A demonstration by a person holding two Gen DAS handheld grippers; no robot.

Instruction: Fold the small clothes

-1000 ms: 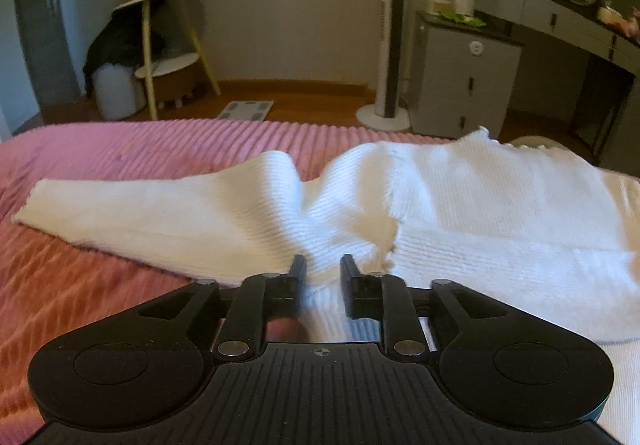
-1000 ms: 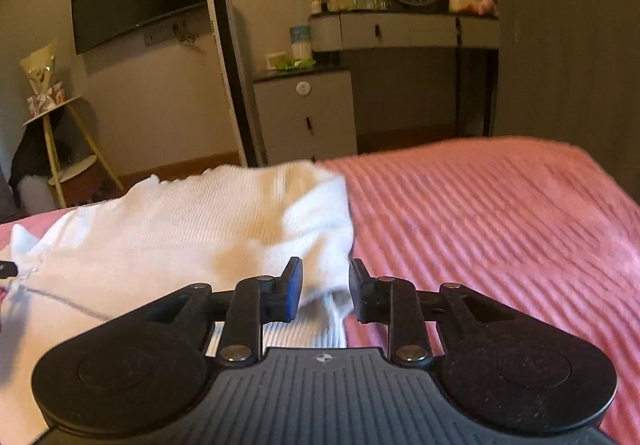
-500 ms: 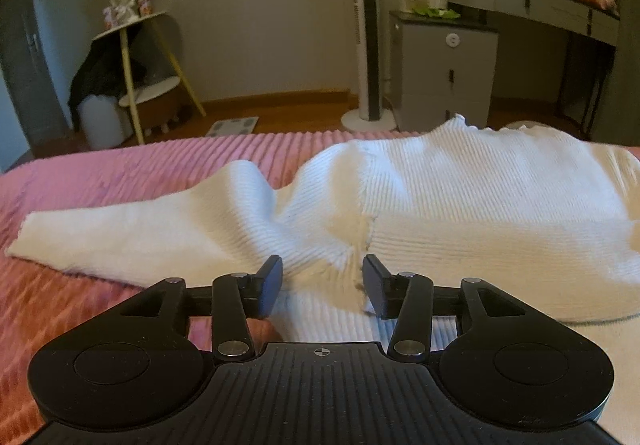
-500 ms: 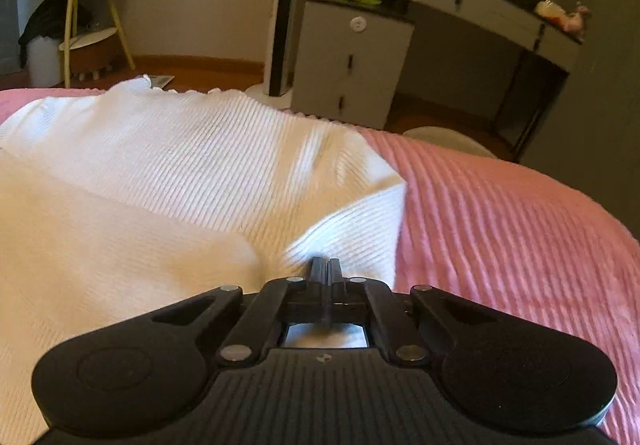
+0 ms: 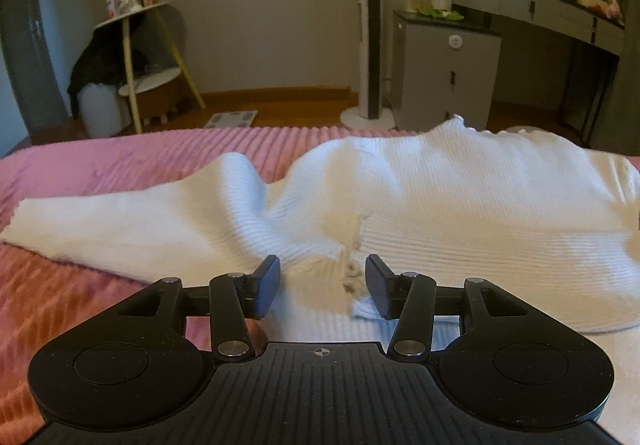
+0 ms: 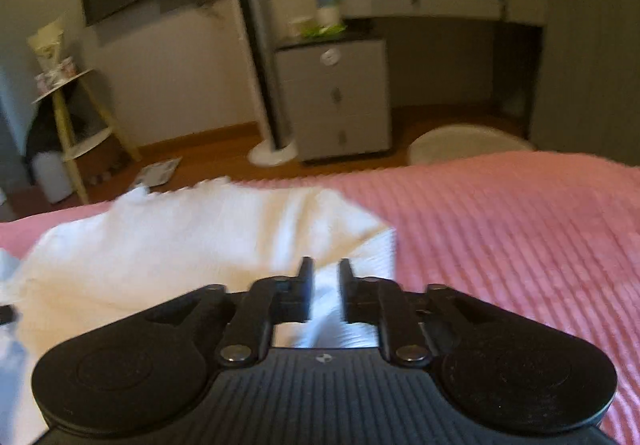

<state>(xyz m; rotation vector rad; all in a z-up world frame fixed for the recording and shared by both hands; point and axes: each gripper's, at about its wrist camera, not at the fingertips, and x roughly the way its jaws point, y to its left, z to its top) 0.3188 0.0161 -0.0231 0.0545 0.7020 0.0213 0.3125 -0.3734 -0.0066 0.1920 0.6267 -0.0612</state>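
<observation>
White ribbed sweater (image 5: 460, 197) lies on the pink bedspread (image 5: 100, 153), body spread flat. One sleeve (image 5: 132, 221) stretches out to the left of the body, unfolded. On the other side a layer of knit already lies doubled over the body, its lower edge running across near the gripper; I read this as the first fold done.

Left gripper (image 5: 322, 285): jaws apart, just been opening. Knit lies beneath and between them, a bunched bit near the seam, but the pads do not press it. Released.

Right gripper (image 6: 324, 287), blurred view: jaws have just been opening, narrow gap, white cloth visible below the gap, pads not pinching it. Released. It sits over the sweater's right edge, bare bedspread beyond.

Judgement: early to middle. Left sleeve not yet folded in; final fold of the body remains.

Writing: none readable. Small mark on each gripper base, too small to make out.
</observation>
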